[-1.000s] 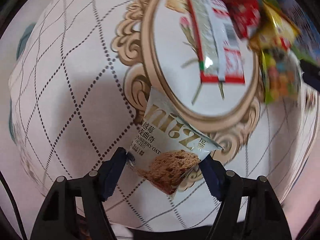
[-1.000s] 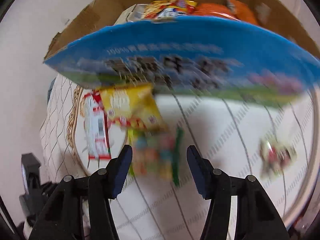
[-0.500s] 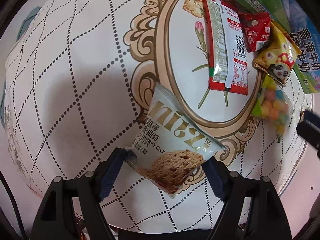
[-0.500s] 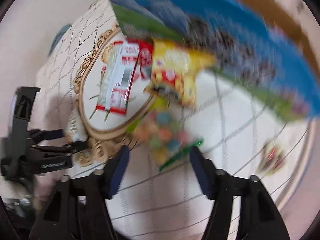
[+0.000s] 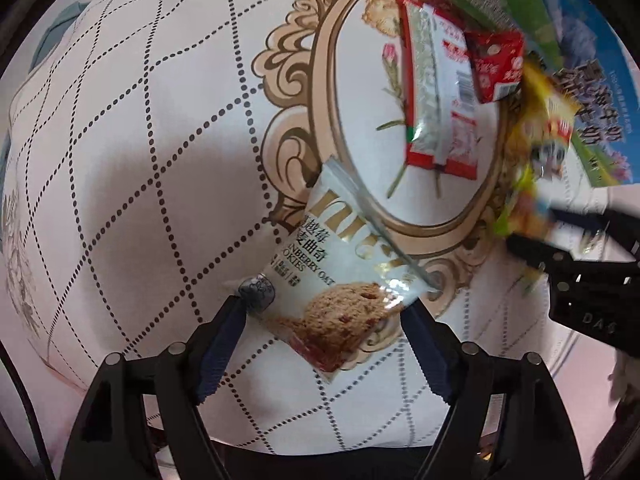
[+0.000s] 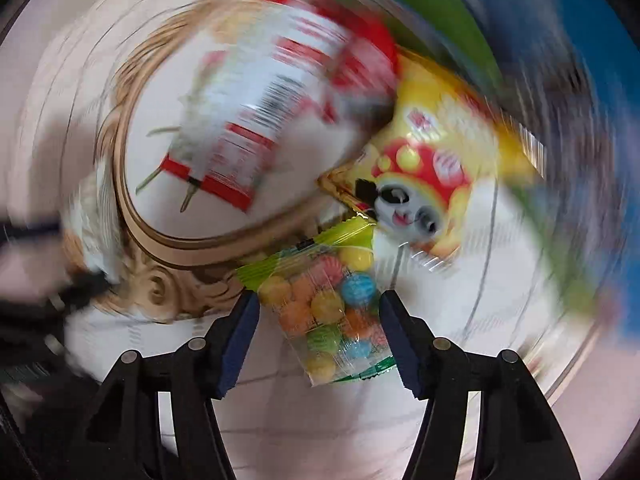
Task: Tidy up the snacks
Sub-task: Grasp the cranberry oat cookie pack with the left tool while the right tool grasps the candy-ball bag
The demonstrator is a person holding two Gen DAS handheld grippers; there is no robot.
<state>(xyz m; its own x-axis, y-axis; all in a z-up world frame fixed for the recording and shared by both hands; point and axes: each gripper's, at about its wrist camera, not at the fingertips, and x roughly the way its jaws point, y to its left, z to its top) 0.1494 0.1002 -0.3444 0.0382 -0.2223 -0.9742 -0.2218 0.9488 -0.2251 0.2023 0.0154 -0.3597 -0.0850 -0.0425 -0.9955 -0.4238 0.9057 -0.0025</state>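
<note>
While both grippers point down at the cloth [image 5: 132,168], each has a snack packet between its jaws. Left gripper [image 5: 324,312]: jaws apart, just been opening over the last second, cookie bag [image 5: 332,268] lying between them on the cloth; the left finger tip meets the bag's near-left corner and the right tip sits at its right edge, but no clear squeeze shows, so I read it as not clamped. That bag lies tilted, its far corner over the gold oval frame [image 5: 340,128] printed on the cloth. Inside the oval, farther off, lies a long red-and-white packet [image 5: 436,100], with a small red packet [image 5: 498,66] overlapping its far-right side. Right of that is a yellow panda packet [image 5: 548,128], blurred, and past it a blue-and-green carton [image 5: 580,80] at the far right. Right gripper [image 6: 318,312]: jaws apart, just been closing a little, candy bag [image 6: 332,308] of coloured balls between them, a gap showing on each side, pads not pressing. The candy bag lies on the cloth just near of the panda packet [image 6: 420,184], its green top edge touching it, and just right of the oval's rim. Right wrist view is heavily smeared; the red-and-white packet [image 6: 256,120] is to the far left there. From the left view the right gripper [image 5: 568,248] shows at the right edge, over the candy.
</note>
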